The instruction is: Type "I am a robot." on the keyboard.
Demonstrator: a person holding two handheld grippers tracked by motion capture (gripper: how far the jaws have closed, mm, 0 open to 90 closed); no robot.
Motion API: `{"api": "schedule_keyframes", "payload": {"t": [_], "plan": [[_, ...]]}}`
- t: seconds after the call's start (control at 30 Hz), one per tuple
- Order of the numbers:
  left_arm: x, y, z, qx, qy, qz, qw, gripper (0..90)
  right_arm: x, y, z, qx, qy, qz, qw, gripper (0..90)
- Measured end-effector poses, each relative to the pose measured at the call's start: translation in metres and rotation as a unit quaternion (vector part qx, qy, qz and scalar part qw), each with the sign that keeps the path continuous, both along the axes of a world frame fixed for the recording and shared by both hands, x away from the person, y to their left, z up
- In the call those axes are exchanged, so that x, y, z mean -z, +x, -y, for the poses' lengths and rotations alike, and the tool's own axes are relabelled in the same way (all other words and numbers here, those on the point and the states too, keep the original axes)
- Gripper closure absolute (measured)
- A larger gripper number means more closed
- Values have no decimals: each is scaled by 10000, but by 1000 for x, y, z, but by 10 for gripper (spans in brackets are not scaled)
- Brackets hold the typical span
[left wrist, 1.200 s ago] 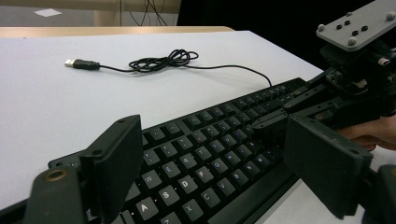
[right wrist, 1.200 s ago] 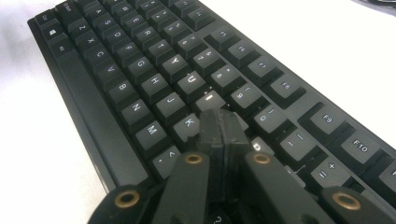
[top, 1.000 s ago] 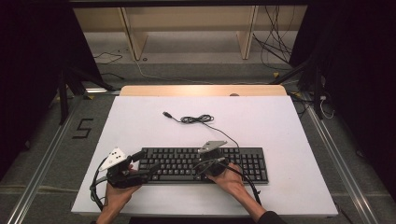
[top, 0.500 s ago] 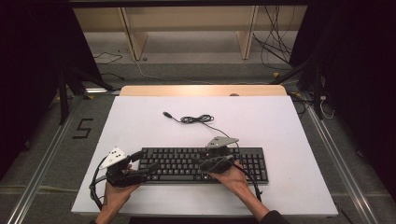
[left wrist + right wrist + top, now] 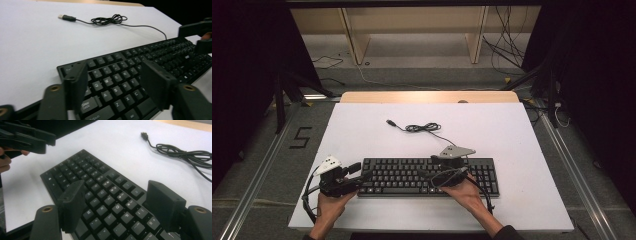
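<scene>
Your black keyboard (image 5: 429,176) lies flat at the near edge of the white table (image 5: 512,135); your hands hide parts of it. Your left gripper (image 5: 113,87), jaws apart but just narrowing, hovers over its left end. Your right gripper (image 5: 120,207), jaws just spreading, holds nothing above the keys. Its USB cable (image 5: 422,128) lies coiled behind.

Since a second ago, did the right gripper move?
Yes. The right gripper lifted slightly off the keyboard, fingers just opening, nothing between them.
</scene>
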State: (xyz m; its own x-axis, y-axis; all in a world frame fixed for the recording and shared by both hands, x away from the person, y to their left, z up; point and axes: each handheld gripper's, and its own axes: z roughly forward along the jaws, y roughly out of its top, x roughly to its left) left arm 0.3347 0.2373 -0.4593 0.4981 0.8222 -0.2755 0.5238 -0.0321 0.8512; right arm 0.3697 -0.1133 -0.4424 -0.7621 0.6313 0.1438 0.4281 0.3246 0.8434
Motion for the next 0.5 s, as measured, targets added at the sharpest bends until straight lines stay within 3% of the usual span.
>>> {"api": "schedule_keyframes", "payload": {"t": [0.2, 0.4, 0.5], "plan": [[3, 2, -6, -12, 154, -233, 9996, 637, -3, -4, 2, -29, 43, 53, 10000, 318], [6, 3, -4, 146, 500, -450, 9976, 866, -5, -6, 3, -33, 68, 75, 9999, 317], [8, 3, 0, 292, 689, -571, 9956, 890, -6, -7, 3, -29, 97, 104, 9999, 314]]}}
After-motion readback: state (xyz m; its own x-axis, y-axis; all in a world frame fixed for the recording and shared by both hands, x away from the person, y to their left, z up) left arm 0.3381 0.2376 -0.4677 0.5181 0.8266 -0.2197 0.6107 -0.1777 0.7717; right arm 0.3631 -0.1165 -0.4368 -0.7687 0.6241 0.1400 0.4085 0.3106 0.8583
